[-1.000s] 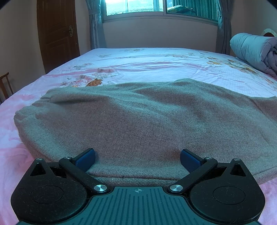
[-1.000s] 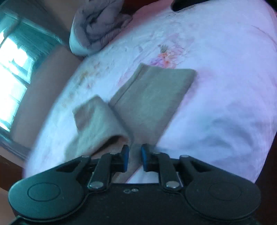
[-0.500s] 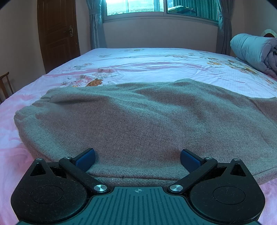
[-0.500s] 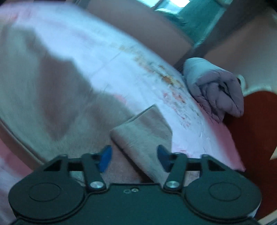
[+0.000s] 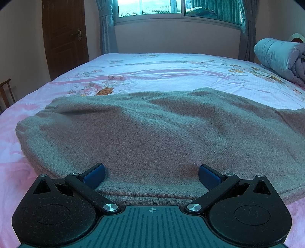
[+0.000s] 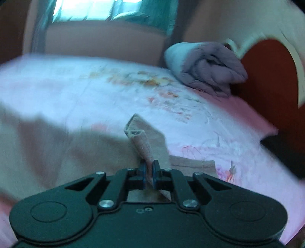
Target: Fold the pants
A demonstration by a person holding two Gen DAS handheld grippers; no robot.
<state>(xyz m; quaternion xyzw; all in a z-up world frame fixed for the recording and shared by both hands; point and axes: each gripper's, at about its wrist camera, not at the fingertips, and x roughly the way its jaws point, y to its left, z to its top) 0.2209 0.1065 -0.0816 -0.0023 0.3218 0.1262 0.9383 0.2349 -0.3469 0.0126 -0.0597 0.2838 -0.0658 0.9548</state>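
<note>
Grey-brown knitted wool pants (image 5: pixel 152 133) spread flat across the near part of a pink floral bedsheet (image 5: pixel 162 76), waistband end off to the left, legs running right. Left gripper (image 5: pixel 151 174) parked low at the near edge of the fabric, blue-padded fingers (image 5: pixel 94 172) spread wide with nothing between them, resting on the cloth. Right gripper (image 6: pixel 149 174) pinched tight on a leg cuff (image 6: pixel 141 143) of the same pants, cuff lifted and curling up off the sheet, rest of that view pretty blurry. Rolled-up lilac quilt (image 6: pixel 205 66) sitting at the far right by a red headboard (image 6: pixel 266 76). Brown wooden door (image 5: pixel 64 38) and curtained window (image 5: pixel 171 9) at the back wall.
</note>
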